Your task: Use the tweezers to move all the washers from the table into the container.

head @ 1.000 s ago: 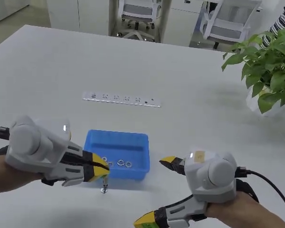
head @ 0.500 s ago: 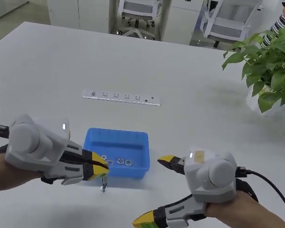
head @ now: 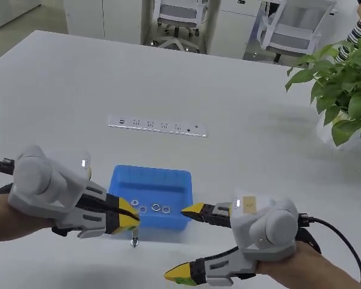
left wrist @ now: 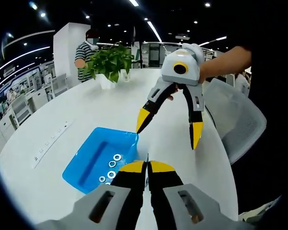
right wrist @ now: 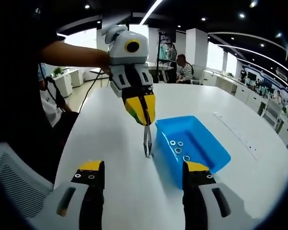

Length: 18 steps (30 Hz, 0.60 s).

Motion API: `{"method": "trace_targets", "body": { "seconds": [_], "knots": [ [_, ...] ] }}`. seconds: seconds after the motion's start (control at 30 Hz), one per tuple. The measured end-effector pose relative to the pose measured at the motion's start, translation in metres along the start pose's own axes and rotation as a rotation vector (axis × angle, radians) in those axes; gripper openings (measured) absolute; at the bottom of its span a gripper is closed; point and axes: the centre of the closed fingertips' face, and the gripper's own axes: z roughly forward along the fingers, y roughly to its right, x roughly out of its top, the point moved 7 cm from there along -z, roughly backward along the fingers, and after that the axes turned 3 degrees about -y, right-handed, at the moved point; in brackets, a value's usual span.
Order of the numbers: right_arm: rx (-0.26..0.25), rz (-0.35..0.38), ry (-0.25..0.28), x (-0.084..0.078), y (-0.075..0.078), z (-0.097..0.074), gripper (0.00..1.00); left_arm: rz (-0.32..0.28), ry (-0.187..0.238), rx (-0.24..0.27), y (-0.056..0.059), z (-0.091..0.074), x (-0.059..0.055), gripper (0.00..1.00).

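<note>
While in left tongs, tweezers beside container

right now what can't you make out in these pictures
- Tips of the tweezers: too small in the right gripper view to tell whether they pinch a washer.
- Upper part of the tweezers: left gripper view, hidden behind the shut jaws of the left gripper.
- Near left corner of the container: head view, covered by the left gripper, so the washers can't be fully counted.

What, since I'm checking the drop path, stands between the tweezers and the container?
Nothing visible does. The tweezers, held in the left gripper, point down at the table right beside the container; only its wall lies between.
</note>
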Motion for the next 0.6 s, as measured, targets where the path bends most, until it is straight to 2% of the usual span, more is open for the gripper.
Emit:
{"method": "trace_targets", "body": {
  "seconds": [0.2, 0.4, 0.6],
  "knots": [
    [0.032, -0.046, -0.009, 0.004, 0.003, 0.010, 0.56, 0.013, -0.015, -0.021, -0.002, 0.000, 0.000, 0.05],
    [0.064, -0.077, -0.012, 0.007, 0.005, 0.019, 0.41, 0.011, -0.016, -0.034, -0.003, 0.001, 0.000, 0.05],
    [0.091, -0.097, -0.016, 0.008, 0.008, 0.032, 0.35, 0.011, -0.019, -0.040, -0.004, 0.001, 0.001, 0.05]
  ]
}}
